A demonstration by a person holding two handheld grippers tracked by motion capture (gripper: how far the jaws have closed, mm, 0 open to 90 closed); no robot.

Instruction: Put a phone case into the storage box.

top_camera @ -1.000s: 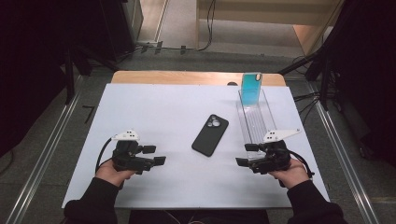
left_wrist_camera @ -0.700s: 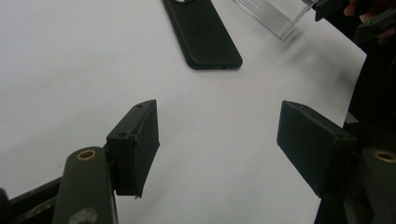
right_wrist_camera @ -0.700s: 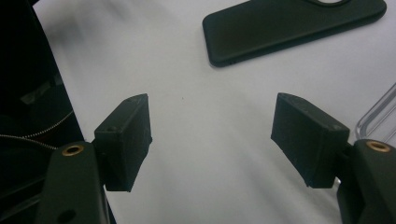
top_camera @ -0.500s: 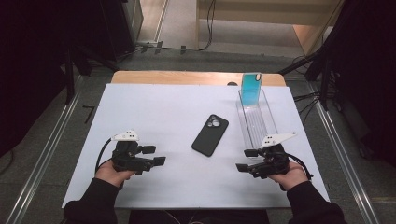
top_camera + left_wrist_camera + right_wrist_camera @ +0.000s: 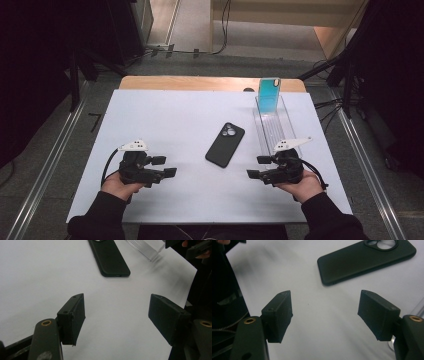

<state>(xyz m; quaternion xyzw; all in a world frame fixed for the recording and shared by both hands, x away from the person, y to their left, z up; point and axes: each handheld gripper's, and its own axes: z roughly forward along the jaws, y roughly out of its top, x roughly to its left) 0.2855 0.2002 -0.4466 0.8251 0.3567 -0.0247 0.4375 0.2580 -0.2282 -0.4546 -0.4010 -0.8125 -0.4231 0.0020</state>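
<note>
A black phone (image 5: 225, 144) lies camera side up in the middle of the white table (image 5: 165, 115); it also shows as the phone (image 5: 109, 257) and the phone (image 5: 364, 258) in the two gripper views. Behind it to the right a clear plastic rack (image 5: 272, 125) holds a teal phone case (image 5: 269, 93) standing upright at its far end. My left gripper (image 5: 163, 166) rests low at the near left, open, nothing between its jaws. My right gripper (image 5: 258, 167) sits at the near right beside the rack's near end, open and empty. Both point inward.
The clear rack's corner (image 5: 147, 248) appears past the phone in the left gripper view. A wooden edge (image 5: 200, 83) runs along the table's far side. Metal rails (image 5: 45, 165) flank the table, with dark stands and cables on the floor behind.
The right gripper has shifted slightly toward the near edge. The left gripper, phone and rack have stayed put.
</note>
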